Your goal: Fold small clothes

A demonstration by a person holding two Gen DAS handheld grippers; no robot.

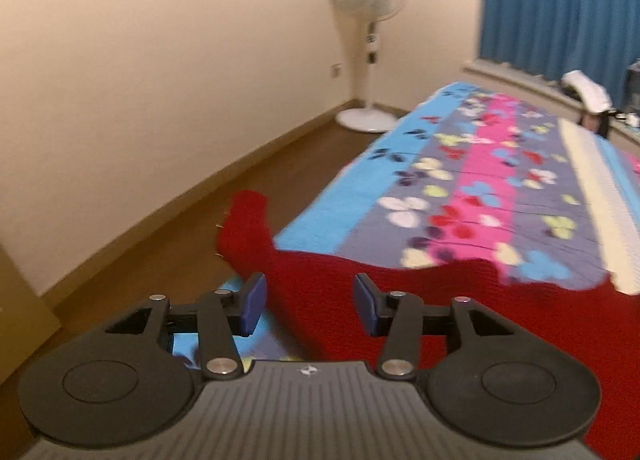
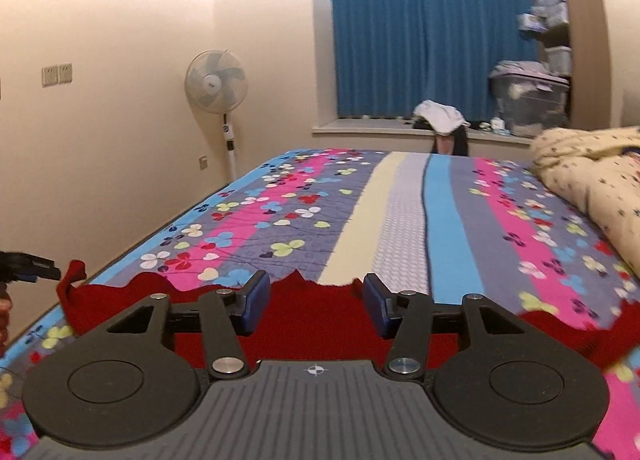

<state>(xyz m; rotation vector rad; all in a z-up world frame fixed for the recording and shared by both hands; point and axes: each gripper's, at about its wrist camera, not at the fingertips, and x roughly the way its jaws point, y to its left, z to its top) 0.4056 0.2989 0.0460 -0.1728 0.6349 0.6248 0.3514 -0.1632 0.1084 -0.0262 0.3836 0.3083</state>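
The red garment (image 1: 400,300) lies spread on the bed's flowered cover (image 1: 460,188), right under and just ahead of both tools, at the near edge of the bed. Its far hem looks ragged and uneven, and one narrow part, perhaps a sleeve, sticks out beyond the left hand-held gripper (image 1: 310,302) over the bed's side. From the right hand-held gripper (image 2: 316,302) the cloth runs off to both sides, with the other tool showing at the far left. Both have their jaws spread, pads clear of the knit, nothing pinched. To my eye no neat fold is in place yet: the piece seems only laid out, so the folding proper, sleeves in and body over, is left to do.
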